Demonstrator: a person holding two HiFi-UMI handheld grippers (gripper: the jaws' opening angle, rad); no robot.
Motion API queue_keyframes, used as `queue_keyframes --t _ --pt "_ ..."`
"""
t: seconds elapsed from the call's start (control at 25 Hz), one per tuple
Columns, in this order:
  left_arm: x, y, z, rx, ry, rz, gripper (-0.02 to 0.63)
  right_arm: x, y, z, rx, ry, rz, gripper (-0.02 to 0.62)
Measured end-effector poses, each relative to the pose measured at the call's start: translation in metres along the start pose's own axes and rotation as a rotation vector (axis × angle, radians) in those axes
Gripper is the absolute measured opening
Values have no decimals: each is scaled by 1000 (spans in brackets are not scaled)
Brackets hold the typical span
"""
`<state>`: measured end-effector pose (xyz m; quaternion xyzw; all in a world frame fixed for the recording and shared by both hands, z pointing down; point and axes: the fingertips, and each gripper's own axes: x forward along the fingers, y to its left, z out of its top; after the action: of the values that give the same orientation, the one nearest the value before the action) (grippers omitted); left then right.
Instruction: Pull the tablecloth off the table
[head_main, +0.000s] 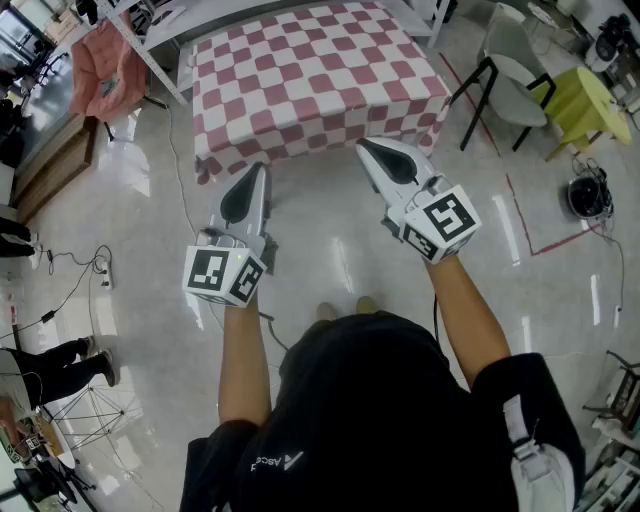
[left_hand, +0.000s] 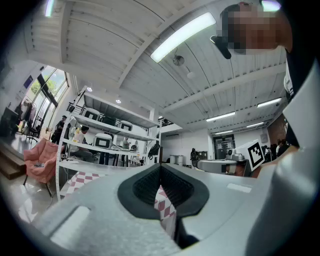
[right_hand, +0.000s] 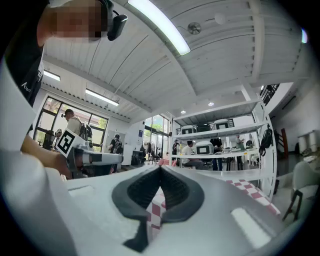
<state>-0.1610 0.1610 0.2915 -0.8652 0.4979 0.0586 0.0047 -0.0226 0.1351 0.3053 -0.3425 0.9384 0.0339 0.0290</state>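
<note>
The tablecloth (head_main: 315, 75), red-and-white checked, is spread flat over the whole counter. Its hem is draped over the near edge and both near corners. No bare counter is seen and nothing is seen lying on the cloth.

The left gripper (head_main: 258, 172) and right gripper (head_main: 365, 148) are held side by side, aimed at the near edge, left toward the left near corner, right toward the right one. In both gripper views the fingers (left_hand: 142, 187) are seen closed tip to tip. Checks are seen only through the slit below the tips, small and beyond the gripper, so nothing is judged to be pinched. Both are taken as empty.

Step judged: approach, pull not begun, cloth undisturbed. For the next move both sets of fingers would need to be opened, brought onto the hanging hem at the near edge and closed on it, one near each corner. An even backward draw would then be needed so the cloth is not skewed or snagged on a corner.

The floor (head_main: 330, 250) is pale and glossy, with cables (head_main: 100, 270) trailing left and a red tape line (head_main: 545, 240) right. A pink chair (head_main: 105, 70) is set off the left side and a grey chair (head_main: 510, 60) off the right. A white shelf rack (left_hand: 107, 135) is seen behind the counter, with people at it.
</note>
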Motion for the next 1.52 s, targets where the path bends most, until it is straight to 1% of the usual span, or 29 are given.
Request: queue_keyframes --t 0.28,0.44,0.72,0.92,1.12,1.28,1.4,1.52 --pt "-1 15 -3 -15 -4 28 9 11 1 1 -1 -7 9 0" --pt "0 31 -5 -17 -11 32 9 24 2 1 -1 -16 10 0" --pt "2 71 -4 -18 -38 11 9 50 1 0 -9 -19 -36 0" --pt "17 99 -8 -28 -33 2 9 67 -13 -7 -15 -7 -78 0" --pt "43 131 -19 -22 -32 11 9 94 -47 -18 -26 -2 -108 0" --pt "76 158 -26 -18 -15 35 9 124 -81 -28 -39 6 -113 0" --pt "114 181 -33 -10 -7 53 9 150 -120 -35 -71 21 -112 0" --pt "160 202 -43 3 20 85 9 176 -173 -44 -86 33 -121 0"
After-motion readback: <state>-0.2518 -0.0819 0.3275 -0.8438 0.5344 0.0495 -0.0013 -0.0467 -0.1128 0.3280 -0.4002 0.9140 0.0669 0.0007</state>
